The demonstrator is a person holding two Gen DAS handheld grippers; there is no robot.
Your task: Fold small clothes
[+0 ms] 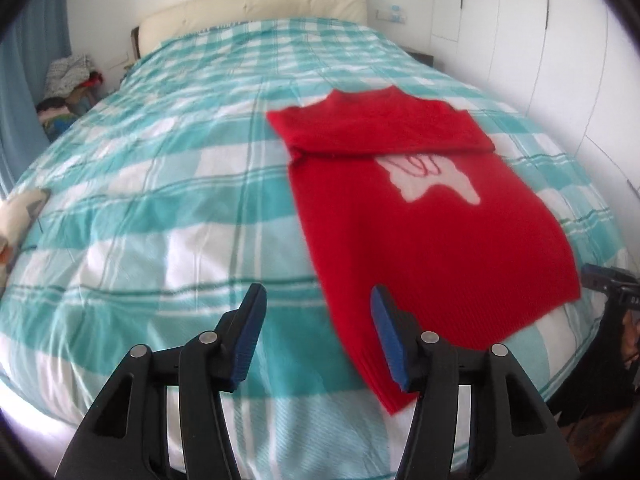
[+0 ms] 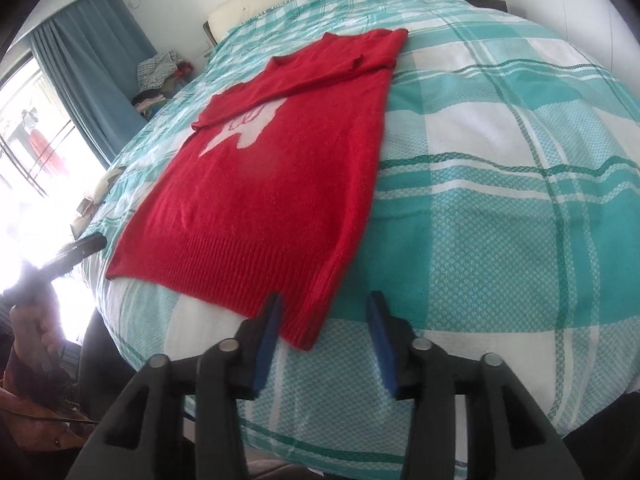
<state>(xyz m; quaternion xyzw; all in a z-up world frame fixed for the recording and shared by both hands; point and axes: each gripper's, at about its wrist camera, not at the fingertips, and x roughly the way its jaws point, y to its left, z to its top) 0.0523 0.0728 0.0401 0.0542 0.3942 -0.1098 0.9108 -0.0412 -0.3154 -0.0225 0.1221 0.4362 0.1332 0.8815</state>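
Note:
A red knitted sweater (image 1: pixel 424 236) with a white motif lies flat on the bed, hem towards me, both sleeves folded across its chest. My left gripper (image 1: pixel 316 312) is open and empty, hovering over the sweater's near left hem corner. In the right wrist view the sweater (image 2: pixel 264 196) lies left of centre. My right gripper (image 2: pixel 324 312) is open and empty, just over the near right hem corner.
The bed has a teal and white checked cover (image 1: pixel 160 208) and a cream headboard (image 1: pixel 256 8). A pile of clothes (image 1: pixel 72 80) sits beside the bed at the far left. White wardrobe doors (image 1: pixel 560 60) stand on the right. Blue curtains (image 2: pixel 92 64) hang by a bright window.

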